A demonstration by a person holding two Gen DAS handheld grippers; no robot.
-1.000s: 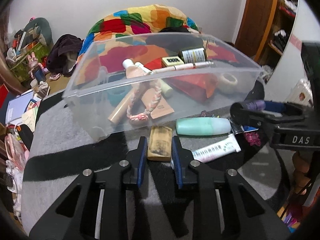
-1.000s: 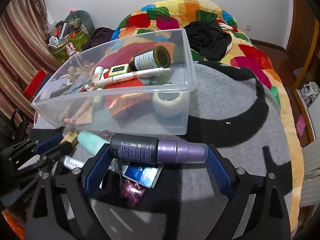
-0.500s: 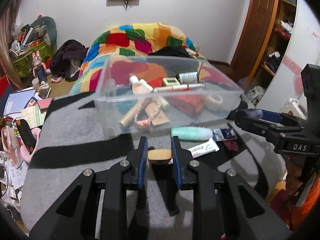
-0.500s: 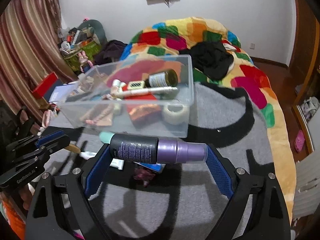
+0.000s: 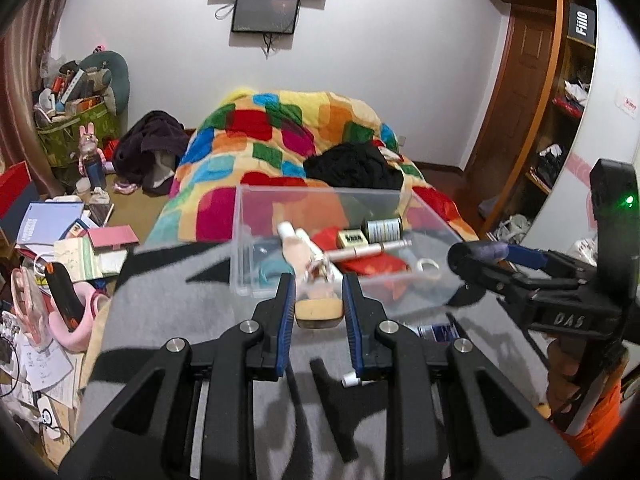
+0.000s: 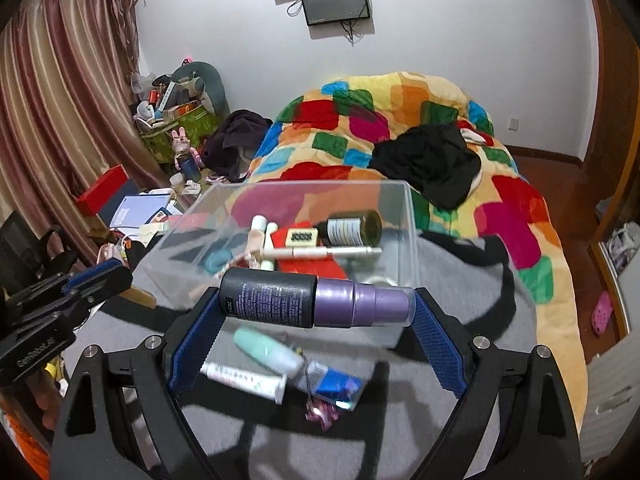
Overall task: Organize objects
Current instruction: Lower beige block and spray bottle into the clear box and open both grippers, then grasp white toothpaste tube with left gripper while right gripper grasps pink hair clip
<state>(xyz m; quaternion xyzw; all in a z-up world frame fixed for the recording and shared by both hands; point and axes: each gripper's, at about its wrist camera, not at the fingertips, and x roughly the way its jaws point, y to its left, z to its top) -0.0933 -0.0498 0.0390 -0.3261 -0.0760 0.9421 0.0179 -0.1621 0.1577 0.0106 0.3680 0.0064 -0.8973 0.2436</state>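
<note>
**Both grippers loaded, raised before the storage bin**

The left gripper is clamped on a tan wooden block, crosswise, for carrying. The right gripper pinches a purple spray bottle end to end. The clear plastic bin lies just beyond, presumably their destination. A mint tube remains on the grey blanket.

Location: a lived-in home bedroom. Indicators: a bed covered by a multicoloured patchwork quilt, striped curtains, a wall-mounted screen, a wooden door, open wardrobe shelves, and books and papers scattered on the floor.
</note>
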